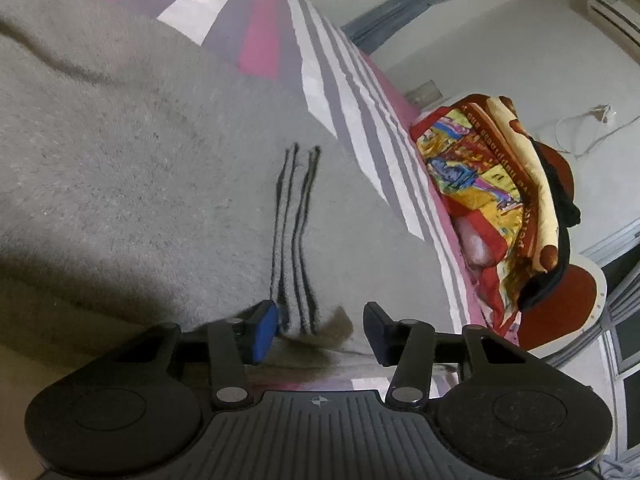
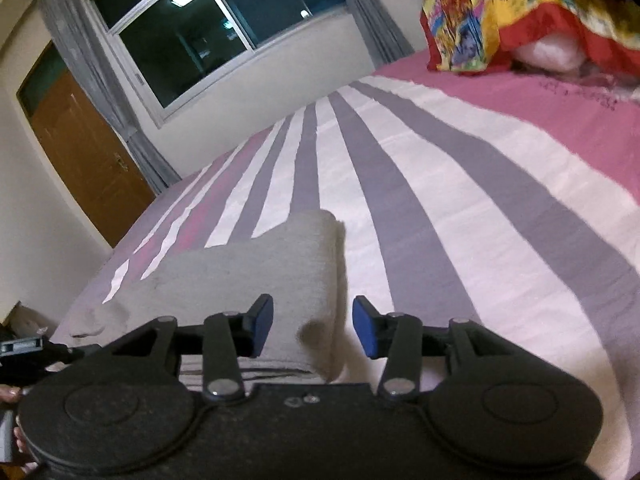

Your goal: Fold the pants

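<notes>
Grey fleece pants point(image 1: 140, 160) with dark side stripes point(image 1: 296, 216) lie spread on the striped bedsheet point(image 1: 352, 92). My left gripper point(image 1: 320, 334) is open right above the pants' near edge, its jaws astride the stripes and a brownish patch of fabric. In the right wrist view the pants point(image 2: 256, 276) lie folded into a thick grey stack. My right gripper point(image 2: 313, 330) is open, its jaws on either side of the stack's right corner, holding nothing.
A pile of colourful red and yellow bedding with a pillow point(image 1: 492, 200) sits at the bed's head, also seen in the right wrist view point(image 2: 520, 12). A window point(image 2: 224, 28), grey curtains and a brown door point(image 2: 88, 152) stand beyond the bed's far edge.
</notes>
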The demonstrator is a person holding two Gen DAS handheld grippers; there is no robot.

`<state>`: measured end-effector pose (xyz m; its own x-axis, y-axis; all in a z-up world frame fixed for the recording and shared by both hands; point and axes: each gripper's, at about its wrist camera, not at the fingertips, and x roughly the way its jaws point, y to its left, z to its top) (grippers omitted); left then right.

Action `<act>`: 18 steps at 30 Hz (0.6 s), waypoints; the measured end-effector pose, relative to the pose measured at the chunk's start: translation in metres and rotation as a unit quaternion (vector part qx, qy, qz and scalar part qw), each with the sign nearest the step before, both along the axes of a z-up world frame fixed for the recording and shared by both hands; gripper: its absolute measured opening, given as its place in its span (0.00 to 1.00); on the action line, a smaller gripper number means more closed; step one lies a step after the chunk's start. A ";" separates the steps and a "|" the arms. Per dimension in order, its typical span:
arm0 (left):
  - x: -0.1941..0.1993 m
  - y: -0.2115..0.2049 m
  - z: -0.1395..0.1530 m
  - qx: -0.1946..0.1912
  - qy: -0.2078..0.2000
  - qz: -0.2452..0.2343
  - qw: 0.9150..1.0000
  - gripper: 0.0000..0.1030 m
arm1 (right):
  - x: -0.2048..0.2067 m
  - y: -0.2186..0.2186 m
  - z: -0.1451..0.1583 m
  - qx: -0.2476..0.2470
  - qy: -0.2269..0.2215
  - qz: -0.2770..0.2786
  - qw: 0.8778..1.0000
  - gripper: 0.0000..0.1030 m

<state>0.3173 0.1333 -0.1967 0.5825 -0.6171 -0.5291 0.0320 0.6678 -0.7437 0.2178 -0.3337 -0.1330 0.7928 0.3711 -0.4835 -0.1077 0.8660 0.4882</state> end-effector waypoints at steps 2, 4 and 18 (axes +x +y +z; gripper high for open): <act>0.006 -0.001 -0.007 -0.010 0.005 0.001 1.000 0.41 | 0.005 -0.001 -0.007 0.004 0.016 0.000 1.000 0.43; 0.012 -0.002 -0.014 -0.019 0.008 0.004 1.000 0.35 | 0.011 0.000 -0.014 0.004 0.034 -0.008 0.999 0.43; -0.010 -0.002 -0.003 -0.071 -0.011 0.022 0.997 0.15 | 0.020 0.008 -0.026 0.006 0.042 -0.011 0.999 0.49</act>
<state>0.3071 0.1309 -0.1995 0.6213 -0.6581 -0.4252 0.0210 0.5565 -0.8306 0.2379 -0.3254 -0.1591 0.7575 0.3597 -0.5448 -0.0460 0.8618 0.5051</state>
